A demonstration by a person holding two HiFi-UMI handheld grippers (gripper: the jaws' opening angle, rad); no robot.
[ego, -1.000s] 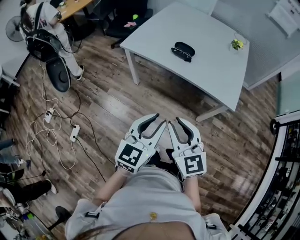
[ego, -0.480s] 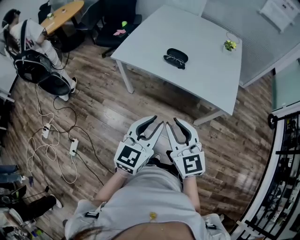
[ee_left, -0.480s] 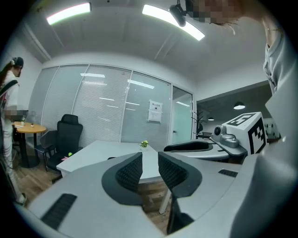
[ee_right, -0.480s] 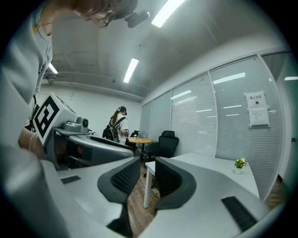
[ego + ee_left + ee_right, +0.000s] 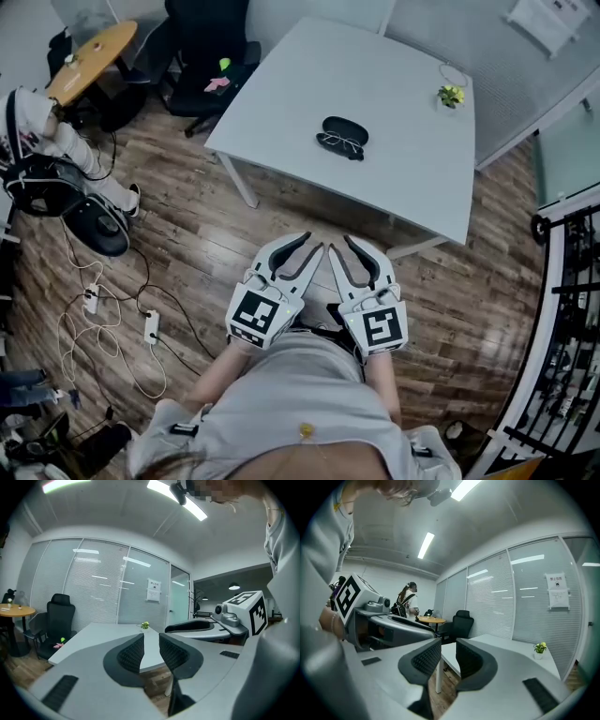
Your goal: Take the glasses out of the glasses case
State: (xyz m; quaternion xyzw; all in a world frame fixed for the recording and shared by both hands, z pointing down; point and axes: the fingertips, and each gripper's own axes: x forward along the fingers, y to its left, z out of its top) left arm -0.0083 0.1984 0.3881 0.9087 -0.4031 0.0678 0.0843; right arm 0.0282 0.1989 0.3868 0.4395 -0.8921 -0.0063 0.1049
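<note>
A black glasses case (image 5: pixel 346 127) lies on the white table (image 5: pixel 300 89), with the glasses (image 5: pixel 338 144) resting against its near side. Both grippers are held close to the person's body over the wooden floor, well short of the table. My left gripper (image 5: pixel 316 241) is narrowly open with nothing between its jaws, and the left gripper view shows only table top through the gap of the left gripper (image 5: pixel 151 641). My right gripper (image 5: pixel 342 244) is likewise narrowly open and holds nothing, as the right gripper (image 5: pixel 448 648) shows in its own view. Neither gripper view shows the case.
A small potted plant (image 5: pixel 451 95) stands at the table's far right corner. A black office chair (image 5: pixel 202 47) and a round wooden table (image 5: pixel 94 47) are at the far left. A person (image 5: pixel 37 141) is at the left, cables (image 5: pixel 112 319) lie on the floor, and a metal rack (image 5: pixel 572 328) lines the right.
The table, case and glasses have shifted down and left in the head view as the wearer came closer. Both grippers keep the same pose and the same narrow gap.
</note>
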